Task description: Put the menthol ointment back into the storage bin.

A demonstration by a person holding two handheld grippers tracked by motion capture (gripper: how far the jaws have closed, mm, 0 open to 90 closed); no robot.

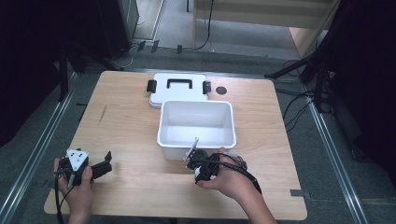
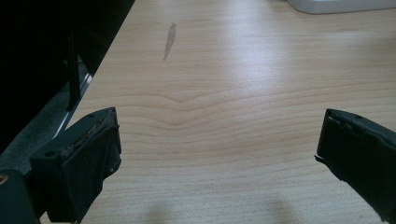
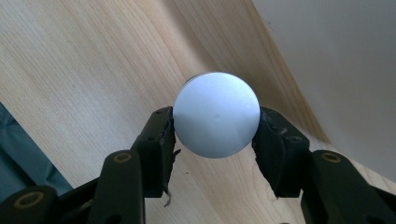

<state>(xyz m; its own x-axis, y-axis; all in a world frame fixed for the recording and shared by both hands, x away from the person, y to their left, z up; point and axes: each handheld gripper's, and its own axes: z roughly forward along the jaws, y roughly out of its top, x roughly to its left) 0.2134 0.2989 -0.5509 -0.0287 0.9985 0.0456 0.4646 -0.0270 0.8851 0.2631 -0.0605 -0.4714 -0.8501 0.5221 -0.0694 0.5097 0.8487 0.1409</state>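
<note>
My right gripper [image 3: 215,135] is clamped on the white ball [image 3: 216,114]; dropping it into the bin [image 1: 164,122] remains. Left gripper [image 2: 219,154] idles, wide open.

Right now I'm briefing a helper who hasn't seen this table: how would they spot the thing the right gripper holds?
Find the open white bin mid-table. Just before its near wall, the right gripper is shut on a pale grey-blue ball over the wood. It is the scene's one round, smooth thing; bin and lid are boxy.
</note>
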